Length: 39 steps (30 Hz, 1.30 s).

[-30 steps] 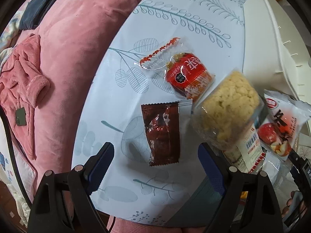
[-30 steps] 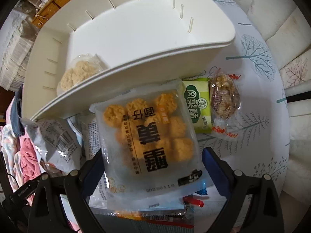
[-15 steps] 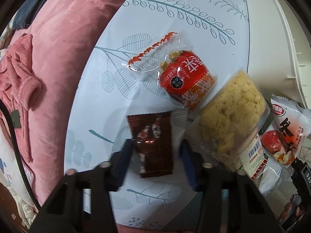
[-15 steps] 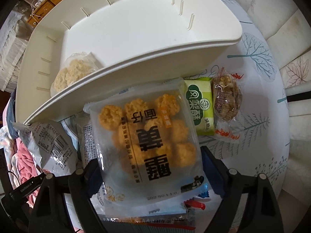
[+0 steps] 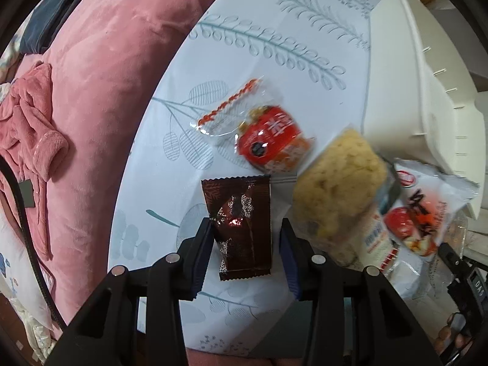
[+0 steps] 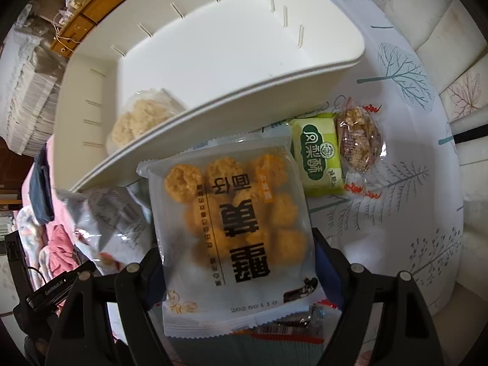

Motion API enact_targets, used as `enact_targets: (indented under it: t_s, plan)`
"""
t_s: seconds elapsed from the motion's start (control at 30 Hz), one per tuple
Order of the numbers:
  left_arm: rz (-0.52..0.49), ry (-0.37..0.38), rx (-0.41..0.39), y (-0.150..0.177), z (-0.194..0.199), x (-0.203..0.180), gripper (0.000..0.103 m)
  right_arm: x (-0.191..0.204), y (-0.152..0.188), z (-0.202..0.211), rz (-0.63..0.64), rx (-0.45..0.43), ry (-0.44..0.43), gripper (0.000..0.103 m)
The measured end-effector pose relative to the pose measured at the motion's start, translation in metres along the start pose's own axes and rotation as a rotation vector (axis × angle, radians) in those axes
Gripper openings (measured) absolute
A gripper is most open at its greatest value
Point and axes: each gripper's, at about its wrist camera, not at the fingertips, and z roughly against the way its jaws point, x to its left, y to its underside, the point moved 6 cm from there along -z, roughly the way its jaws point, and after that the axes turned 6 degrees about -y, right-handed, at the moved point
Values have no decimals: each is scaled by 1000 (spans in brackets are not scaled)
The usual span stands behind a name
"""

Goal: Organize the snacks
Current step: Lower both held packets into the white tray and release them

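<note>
Now my left claw point(image 5: 245, 244) points straight down at the table point(image 5: 274, 61), its jaws pressed on both long edges of the dark brown snack packet point(image 5: 239, 225), which lies flat on the leaf-print cloth. I take it by the edges, I judge, because the foil is too thin to grip any other way. A second ago these jaws stood wide on either side of it; they have just been closing, and now they pinch it. Just beyond the claw lies the red-labelled snack point(image 5: 271, 143), and to its right the clear pack of pale crumbly cake point(image 5: 338, 183) and a white bag point(image 5: 424, 210), with the white bin point(image 5: 427, 91) behind them.

My right claw point(image 6: 236, 262) straddles the big clear bag of golden puffs point(image 6: 235, 222), which rests on top of other packets. Its jaws have just been closing and sit at the bag's sides; whether they press yet I cannot tell. Ahead of it the white bin point(image 6: 244, 61) already holds one cake pack point(image 6: 143, 119), so that is likely where these go. Right of the claw lie the green pastry point(image 6: 318, 155) and a nut bar point(image 6: 360, 140).
</note>
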Motion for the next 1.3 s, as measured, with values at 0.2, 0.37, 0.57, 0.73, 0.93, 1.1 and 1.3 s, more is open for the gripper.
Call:
enact_targets:
  t_s: [0.2, 0.37, 0.57, 0.73, 0.93, 1.1, 1.3]
  plan:
    - [-24, 43, -31, -6, 35, -14, 41, 3, 1, 31, 10, -52, -33, 81]
    - [-68, 58, -70, -15, 66, -29, 41, -2, 4, 56, 28, -113, -28, 81]
    - [-121, 91, -128, -31, 98, -49, 41, -1, -6, 85, 39, -191, -29, 81]
    - [-169, 115, -199, -46, 130, -77, 41, 1, -24, 107, 51, -261, -35, 81]
    - [-209, 132, -267, -67, 155, -106, 41, 10, -47, 124, 68, -326, -80, 81]
    - [-229, 155, -301, -77, 165, -126, 41, 18, -62, 126, 89, -368, -129, 82]
    - [-281, 225, -327, -80, 165, -151, 41, 23, -79, 115, 97, -391, -169, 84]
